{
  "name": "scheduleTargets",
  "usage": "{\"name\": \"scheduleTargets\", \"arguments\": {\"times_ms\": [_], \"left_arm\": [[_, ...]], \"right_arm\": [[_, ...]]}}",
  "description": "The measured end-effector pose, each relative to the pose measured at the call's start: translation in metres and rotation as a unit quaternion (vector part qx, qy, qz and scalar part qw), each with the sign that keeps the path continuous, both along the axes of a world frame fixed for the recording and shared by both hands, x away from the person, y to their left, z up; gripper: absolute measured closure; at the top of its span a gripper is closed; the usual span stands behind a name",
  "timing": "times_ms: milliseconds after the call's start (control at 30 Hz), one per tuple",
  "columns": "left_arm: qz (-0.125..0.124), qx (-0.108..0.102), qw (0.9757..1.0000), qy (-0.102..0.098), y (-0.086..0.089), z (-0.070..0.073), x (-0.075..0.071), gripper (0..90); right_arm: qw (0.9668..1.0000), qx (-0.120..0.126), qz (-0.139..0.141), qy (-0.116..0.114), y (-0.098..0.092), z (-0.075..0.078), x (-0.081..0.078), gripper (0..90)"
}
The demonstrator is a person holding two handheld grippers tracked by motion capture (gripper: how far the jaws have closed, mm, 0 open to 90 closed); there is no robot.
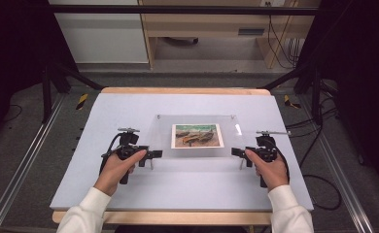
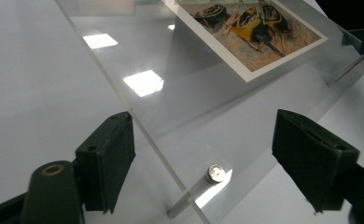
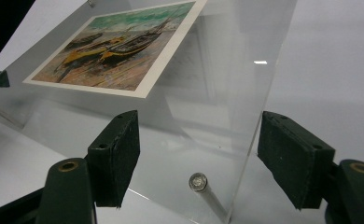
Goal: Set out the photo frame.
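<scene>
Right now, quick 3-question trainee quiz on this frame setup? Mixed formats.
1. True or false: the left tongs are shut on the acrylic frame.
2. Multiple choice: the print in the frame shows A) boats, B) a city street, C) a portrait.
3. Fill in: in each gripper view, a metal ___ under the frame's near corner props it above the table.

Key: 1 false, the jaws stand apart on either side of the corner, and the right tongs do likewise. 2 A. 3 standoff.
</scene>
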State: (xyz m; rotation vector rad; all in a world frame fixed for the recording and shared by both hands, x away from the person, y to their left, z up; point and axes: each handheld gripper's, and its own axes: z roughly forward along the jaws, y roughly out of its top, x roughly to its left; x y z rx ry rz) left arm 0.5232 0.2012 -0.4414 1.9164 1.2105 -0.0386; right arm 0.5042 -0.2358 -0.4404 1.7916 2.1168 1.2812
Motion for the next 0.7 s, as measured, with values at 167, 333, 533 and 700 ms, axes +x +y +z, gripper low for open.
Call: {"name": "scheduleTargets", "arguments": {"times_ms": [167, 333, 533, 700], "left_arm": [[-0.001, 0.002, 1.0, 0.001, 0.0001, 0.0004, 0.0003, 19.9], [-0.002, -0.001, 1.0, 0.0, 0.0004, -0.0003, 0.0007, 19.8], [0.001, 0.001, 1.0, -0.007, 0.0006, -0.001, 0.0003, 20.5], [0.006, 0.006, 0.9999, -0.01, 0.0006, 0.0002, -0.0032, 22.1]], "right_arm": [[1.0, -0.001, -0.002, 0.003, 0.0022, -0.0005, 0.0005, 26.9], [0.9998, 0.013, 0.002, 0.012, 0.0037, -0.0023, 0.0011, 25.5], [0.9999, 0.008, 0.005, 0.011, 0.0042, -0.0022, 0.0014, 25.9], [0.9999, 0.006, 0.013, 0.003, 0.0026, -0.0023, -0.002, 27.5]]}}
